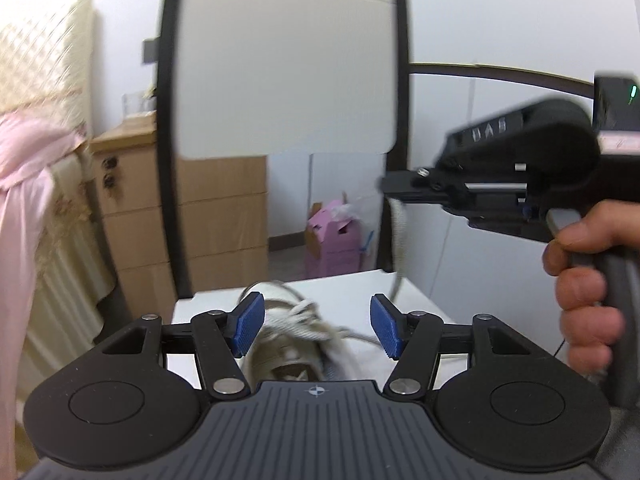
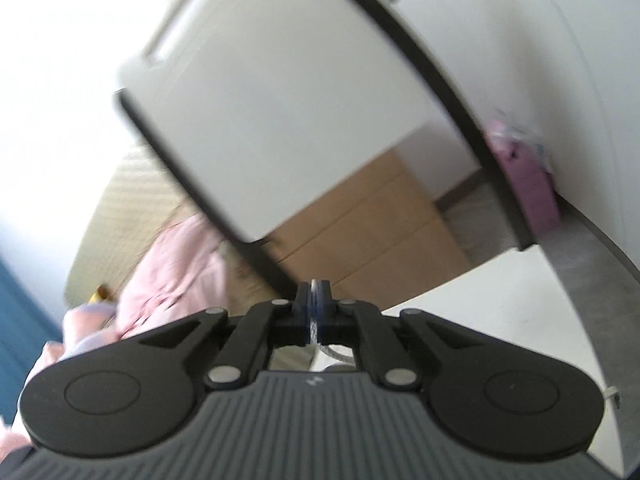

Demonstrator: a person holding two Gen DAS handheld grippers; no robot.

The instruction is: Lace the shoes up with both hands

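Observation:
A beige shoe (image 1: 280, 350) lies on the white table (image 1: 416, 300), just below and between my left gripper's blue pads (image 1: 250, 324). Its white laces are bunched over the tongue. My left gripper (image 1: 318, 326) is open, with nothing pressed between its fingers. In the left wrist view, a hand holds my right gripper (image 1: 387, 185) up at the right, above the shoe. A lace (image 1: 400, 220) hangs blurred from its tip down to the shoe. In the right wrist view, my right gripper (image 2: 315, 292) is shut with the pale lace (image 2: 313, 326) pinched between its pads. The shoe is hidden there.
A white chair back with a black frame (image 1: 280, 60) stands close behind the table. Behind it are tan drawers (image 1: 224, 220) and a pink box (image 1: 332, 240) on the floor. A pink cloth (image 1: 24, 168) hangs over a bed at the left.

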